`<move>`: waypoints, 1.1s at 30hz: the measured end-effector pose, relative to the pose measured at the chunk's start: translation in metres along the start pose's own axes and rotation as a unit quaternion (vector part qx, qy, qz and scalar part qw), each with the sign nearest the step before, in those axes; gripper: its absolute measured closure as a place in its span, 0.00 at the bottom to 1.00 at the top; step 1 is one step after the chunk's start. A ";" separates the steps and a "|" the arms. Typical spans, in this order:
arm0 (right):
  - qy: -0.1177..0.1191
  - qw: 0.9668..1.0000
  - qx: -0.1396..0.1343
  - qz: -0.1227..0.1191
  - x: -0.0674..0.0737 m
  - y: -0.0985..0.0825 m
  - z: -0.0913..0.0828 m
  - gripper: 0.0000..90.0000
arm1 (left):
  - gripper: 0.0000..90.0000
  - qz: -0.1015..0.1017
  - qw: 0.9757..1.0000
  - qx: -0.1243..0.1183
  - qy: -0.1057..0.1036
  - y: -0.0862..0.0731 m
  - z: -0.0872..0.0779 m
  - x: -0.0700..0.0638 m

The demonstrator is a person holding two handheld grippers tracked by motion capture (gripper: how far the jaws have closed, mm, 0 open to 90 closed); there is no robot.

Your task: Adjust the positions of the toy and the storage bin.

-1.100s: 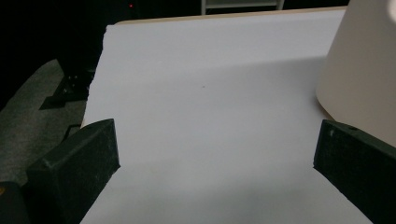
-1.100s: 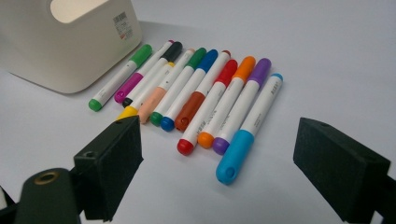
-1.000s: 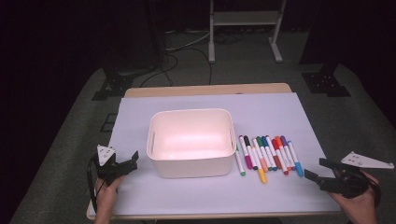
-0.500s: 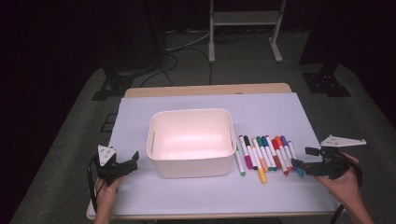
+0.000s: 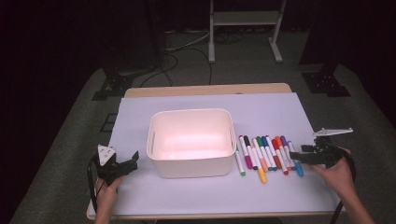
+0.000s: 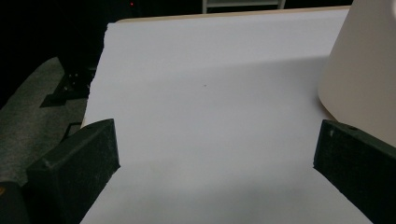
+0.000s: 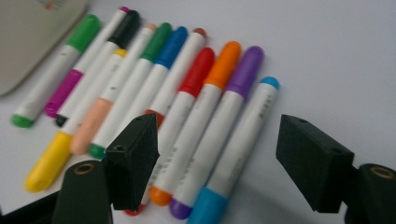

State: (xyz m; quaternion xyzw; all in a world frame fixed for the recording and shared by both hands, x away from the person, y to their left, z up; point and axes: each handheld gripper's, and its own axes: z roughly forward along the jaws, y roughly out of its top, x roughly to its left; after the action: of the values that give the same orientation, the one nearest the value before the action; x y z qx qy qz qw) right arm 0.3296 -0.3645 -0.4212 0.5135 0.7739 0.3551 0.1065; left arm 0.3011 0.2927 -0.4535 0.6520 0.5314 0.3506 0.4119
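Note:
A row of several coloured markers (image 5: 265,156) lies on the white sheet just right of a white plastic box (image 5: 190,140), which holds nothing. My right gripper (image 5: 295,157) is at the right end of the row with its jaws open. In the right gripper view it (image 7: 219,156) straddles the lower ends of the light-blue marker (image 7: 239,148), the purple marker (image 7: 219,119) and the orange one, holding none of them. My left gripper (image 5: 132,163) rests left of the box, open over bare sheet (image 6: 210,116), with the box wall (image 6: 364,70) at its right.
The white sheet (image 5: 196,100) covers most of a wooden table (image 5: 205,89). Grey carpet, cables and black stand feet (image 5: 324,81) surround the table. A white metal frame (image 5: 243,28) stands behind it.
My right gripper has moved left and forward from the table's right edge up to the marker row. The left gripper has stayed put.

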 end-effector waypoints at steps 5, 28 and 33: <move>-0.028 0.999 0.022 0.018 -0.005 0.002 0.009 0.49 | 0.00 -0.002 1.000 0.000 0.002 0.000 0.000 0.000; -0.109 0.991 0.077 0.004 -0.005 -0.002 0.014 0.84 | 0.00 0.000 1.000 -0.001 -0.001 0.000 0.000 0.000; -0.066 0.996 0.048 -0.025 0.007 0.011 -0.015 0.84 | 0.00 0.001 1.000 0.000 0.000 0.000 0.000 0.000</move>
State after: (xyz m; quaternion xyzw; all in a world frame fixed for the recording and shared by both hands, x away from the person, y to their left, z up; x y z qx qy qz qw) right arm 0.3264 -0.3623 -0.4018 0.5205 0.7942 0.2800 0.1411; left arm 0.3011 0.2928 -0.4535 0.6528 0.5306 0.3510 0.4112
